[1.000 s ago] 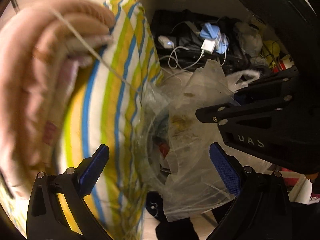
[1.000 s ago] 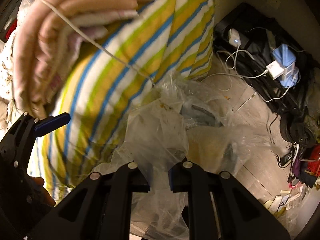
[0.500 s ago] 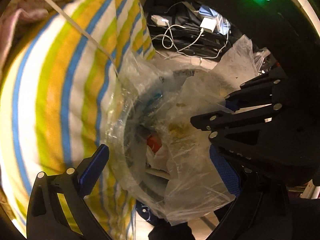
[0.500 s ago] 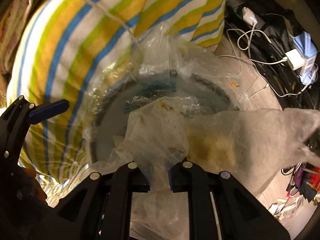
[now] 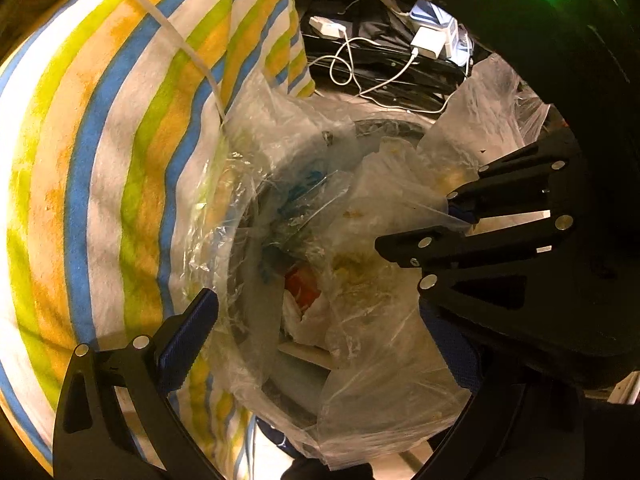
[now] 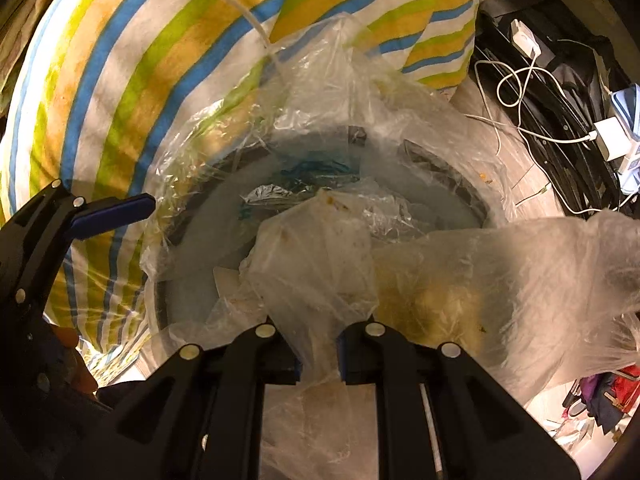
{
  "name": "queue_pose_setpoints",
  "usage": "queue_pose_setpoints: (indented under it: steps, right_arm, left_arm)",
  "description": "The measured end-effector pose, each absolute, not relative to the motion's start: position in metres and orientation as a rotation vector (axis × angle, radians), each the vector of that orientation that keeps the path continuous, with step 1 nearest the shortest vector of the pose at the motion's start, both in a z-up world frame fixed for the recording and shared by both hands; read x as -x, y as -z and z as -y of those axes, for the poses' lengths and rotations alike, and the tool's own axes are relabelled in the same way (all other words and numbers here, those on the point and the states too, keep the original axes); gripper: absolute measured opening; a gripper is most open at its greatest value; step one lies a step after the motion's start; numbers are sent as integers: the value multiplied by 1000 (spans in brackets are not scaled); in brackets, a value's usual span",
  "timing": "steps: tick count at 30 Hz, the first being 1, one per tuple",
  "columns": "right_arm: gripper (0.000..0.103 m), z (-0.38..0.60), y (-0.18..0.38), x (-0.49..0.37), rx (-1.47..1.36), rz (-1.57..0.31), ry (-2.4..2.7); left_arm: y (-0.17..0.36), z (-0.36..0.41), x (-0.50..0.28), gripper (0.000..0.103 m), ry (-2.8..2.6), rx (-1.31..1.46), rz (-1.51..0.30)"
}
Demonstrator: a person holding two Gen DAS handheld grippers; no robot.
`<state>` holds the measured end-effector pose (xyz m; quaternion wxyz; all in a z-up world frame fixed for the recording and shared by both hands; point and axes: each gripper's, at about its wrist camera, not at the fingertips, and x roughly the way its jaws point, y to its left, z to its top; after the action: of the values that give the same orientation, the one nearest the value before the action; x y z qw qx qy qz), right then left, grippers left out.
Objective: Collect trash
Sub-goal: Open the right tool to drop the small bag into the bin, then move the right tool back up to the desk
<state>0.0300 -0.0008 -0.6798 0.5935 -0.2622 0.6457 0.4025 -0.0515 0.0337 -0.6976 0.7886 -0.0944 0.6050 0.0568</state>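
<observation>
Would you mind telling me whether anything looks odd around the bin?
The striped blanket hangs against the bin's rim, crowding its liner, and the right gripper holds a stained bag.

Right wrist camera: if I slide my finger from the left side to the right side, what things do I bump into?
Left gripper with its blue-padded fingers → striped blanket → trash bin lined with clear plastic → stained plastic bag pinched by the right gripper → white chargers and cables on the floor.
</observation>
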Motion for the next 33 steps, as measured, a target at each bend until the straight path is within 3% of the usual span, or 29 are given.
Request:
queue_pose_setpoints:
  steps: [5,8,11,16,21,33]
  right_arm:
    - [14,-1,667,-26,604,-1481,-931]
    - [22,-3,654,-21,593,-1466,-936]
    - [36,-7,637,-16,576,-1455,-940]
    - [45,-11,609,-8,565,-1434,-938]
    - [77,-10,580,-11,517,-1420,-917]
    - [80,-3,517,-17,492,-1373,-840]
  left_arm:
    - [684,-35,57,98,-120,177,-1306]
    - [670,-37,63,98,-122,155,-1306]
    - [649,-36,67,98,-106,115,-1291]
    - [616,-40,74,98,-103,104,-1274]
    - [584,-53,83,98,-136,127,-1265]
    - [532,-58,86,98,-147,109,-1235]
